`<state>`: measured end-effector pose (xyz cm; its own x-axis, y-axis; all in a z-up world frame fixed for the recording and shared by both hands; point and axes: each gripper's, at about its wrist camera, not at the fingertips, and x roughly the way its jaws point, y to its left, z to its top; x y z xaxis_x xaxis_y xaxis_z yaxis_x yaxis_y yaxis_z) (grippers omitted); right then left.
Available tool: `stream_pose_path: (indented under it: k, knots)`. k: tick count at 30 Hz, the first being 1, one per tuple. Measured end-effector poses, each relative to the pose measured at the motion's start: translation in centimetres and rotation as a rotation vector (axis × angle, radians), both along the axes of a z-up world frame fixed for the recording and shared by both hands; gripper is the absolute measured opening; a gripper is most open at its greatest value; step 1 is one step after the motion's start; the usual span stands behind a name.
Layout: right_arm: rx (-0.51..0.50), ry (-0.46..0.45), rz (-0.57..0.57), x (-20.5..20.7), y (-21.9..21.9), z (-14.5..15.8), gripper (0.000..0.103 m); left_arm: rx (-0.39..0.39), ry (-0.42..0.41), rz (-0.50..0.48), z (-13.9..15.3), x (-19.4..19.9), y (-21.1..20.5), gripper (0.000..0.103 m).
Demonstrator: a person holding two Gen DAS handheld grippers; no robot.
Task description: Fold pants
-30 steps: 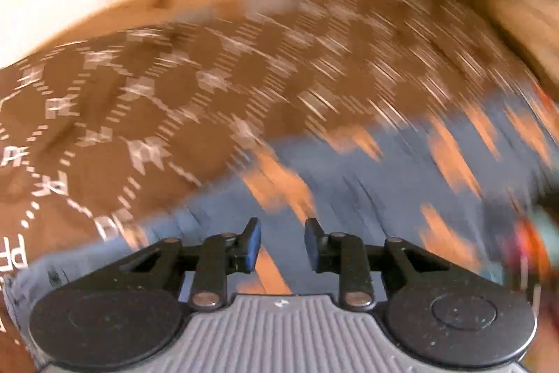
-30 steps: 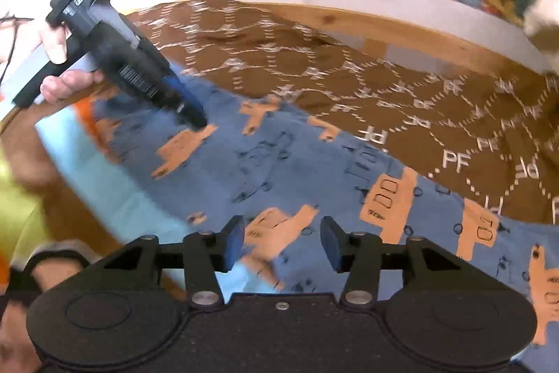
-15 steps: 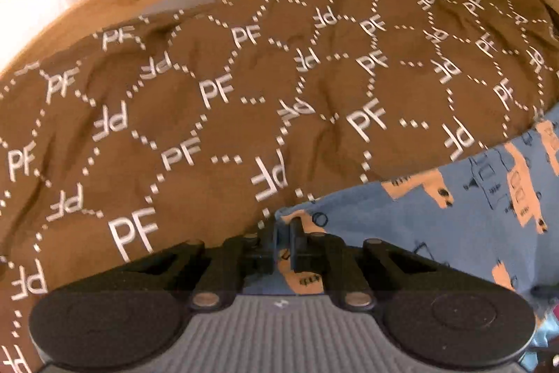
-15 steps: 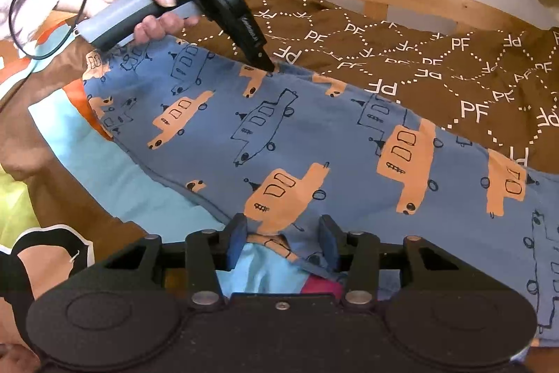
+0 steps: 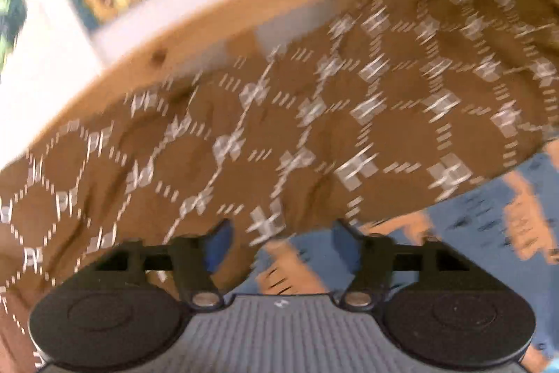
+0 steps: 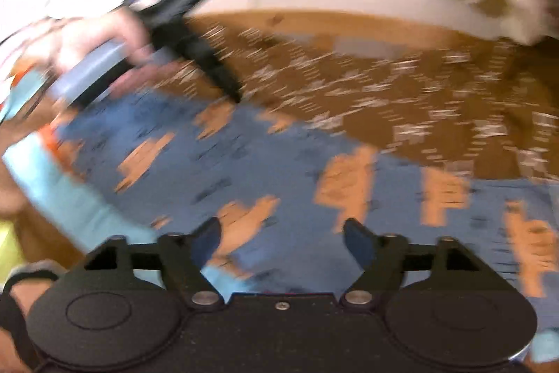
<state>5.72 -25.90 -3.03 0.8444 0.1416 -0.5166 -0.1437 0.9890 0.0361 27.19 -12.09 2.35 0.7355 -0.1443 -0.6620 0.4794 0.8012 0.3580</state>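
Both tongs spread wide, gripping nothing: left tongs [image 5: 279, 243] and right tongs [image 6: 283, 238]. Blue pants [image 6: 279, 170] with orange print flat on brown bedspread [image 5: 314, 128], frames heavily blurred.

Left gripper [image 5: 279, 242] jaws spread wide; right gripper [image 6: 283, 238] likewise, nothing between fingers.

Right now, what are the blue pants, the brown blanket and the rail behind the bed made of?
The pants look like soft, matte knit cloth, likely cotton: they lie limp and flat, with orange prints. The blanket seems a thicker matte fabric, puckered and creased under its white pattern. The rail looks like light wood: a dark knot shows. Blur hides finer detail.
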Motion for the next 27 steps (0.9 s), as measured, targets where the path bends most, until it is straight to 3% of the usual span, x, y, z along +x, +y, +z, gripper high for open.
stream_pose_path:
  k: [4,5,7,9,11,13,17,22,27]
  knots:
    - [0.081,0.066,-0.251,0.3,-4.3,-0.3,0.081,0.031,0.022,-0.109,-1.0,-2.6,-3.0,0.075]
    - [0.089,0.094,-0.309,0.3,-5.2,-0.6,0.081,0.059,0.036,-0.125,-1.9,-3.2,-3.9,0.075]
    - [0.104,0.113,-0.373,-0.3,-7.0,-1.1,0.081,0.185,0.045,-0.137,-4.4,-4.3,-5.8,0.075]
    - [0.096,0.107,-0.404,-1.1,-7.9,-0.6,0.081,0.268,-0.047,-0.151,-6.1,-5.6,-6.5,0.078]
    - [0.110,0.080,-0.460,-2.7,-8.4,0.4,0.086,0.295,-0.060,-0.154,-5.8,-6.1,-6.8,0.078]
    - [0.143,0.033,-0.512,-4.7,-8.9,1.4,0.097,0.274,-0.006,-0.180,-4.3,-5.9,-7.1,0.079]
    - [0.234,0.025,-0.595,-5.9,-10.6,1.6,0.097,0.193,0.016,-0.272,-0.5,-6.1,-9.3,0.089]
    - [0.279,0.033,-0.616,-5.8,-12.1,1.0,0.092,0.164,0.022,-0.465,2.5,-6.6,-17.3,0.089]
    - [0.299,0.000,-0.692,-6.3,-13.8,0.9,0.074,0.135,0.030,-0.648,1.8,-8.0,-25.7,0.088]
